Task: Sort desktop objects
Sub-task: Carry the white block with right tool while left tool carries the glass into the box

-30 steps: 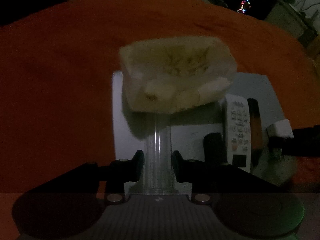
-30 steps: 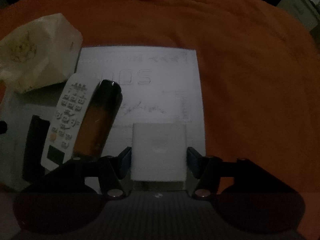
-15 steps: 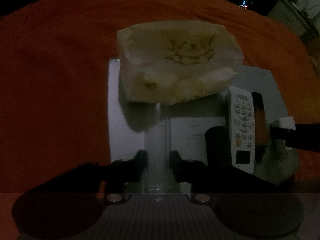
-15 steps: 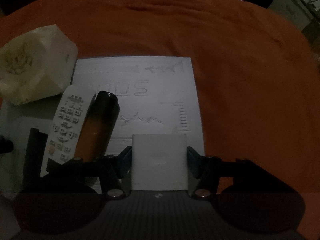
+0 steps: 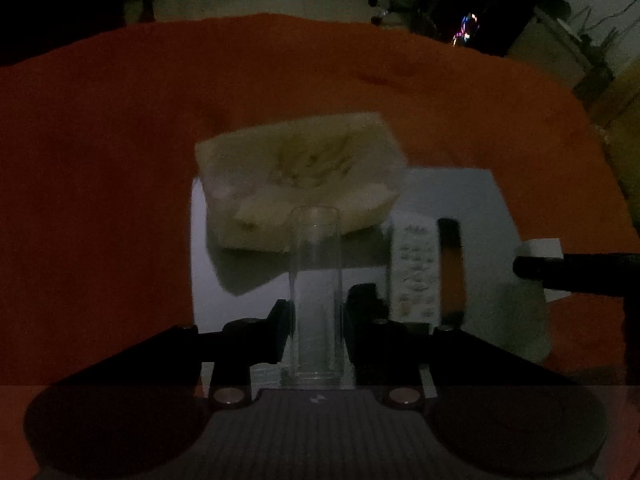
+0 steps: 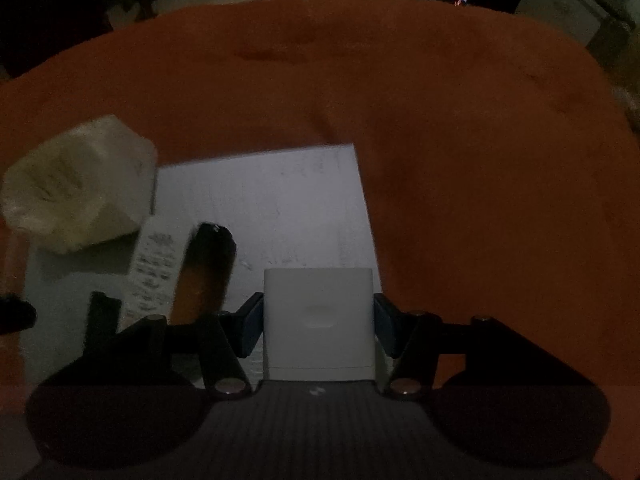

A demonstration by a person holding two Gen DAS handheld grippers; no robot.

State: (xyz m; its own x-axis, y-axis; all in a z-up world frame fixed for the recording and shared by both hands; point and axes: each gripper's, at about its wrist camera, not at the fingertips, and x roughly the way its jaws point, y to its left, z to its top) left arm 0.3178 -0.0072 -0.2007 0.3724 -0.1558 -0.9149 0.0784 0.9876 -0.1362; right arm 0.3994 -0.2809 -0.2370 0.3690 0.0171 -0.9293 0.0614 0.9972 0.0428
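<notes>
My left gripper point(image 5: 316, 312) is shut on a clear plastic tube point(image 5: 316, 280) and holds it above the white paper sheet point(image 5: 240, 304). My right gripper point(image 6: 319, 320) is shut on a white square box point(image 6: 319, 320), held over the sheet's right edge point(image 6: 280, 208). A crumpled pale tissue pack point(image 5: 300, 176) lies at the sheet's far left; it also shows in the right wrist view point(image 6: 76, 184). A white remote point(image 5: 414, 272) and a brown-orange bar point(image 5: 450, 272) lie side by side on the sheet. The right gripper shows in the left wrist view point(image 5: 576, 268).
An orange cloth point(image 6: 480, 160) covers the table. A flat black item point(image 6: 100, 320) lies left of the remote point(image 6: 154, 264) and the bar point(image 6: 204, 268). Dark room clutter and a small coloured light point(image 5: 466, 28) lie beyond the far edge.
Both grippers have risen and pulled back with their loads, so the sheet and objects look smaller and lower. The left jaws closed from loose around the tube to tight on it.
</notes>
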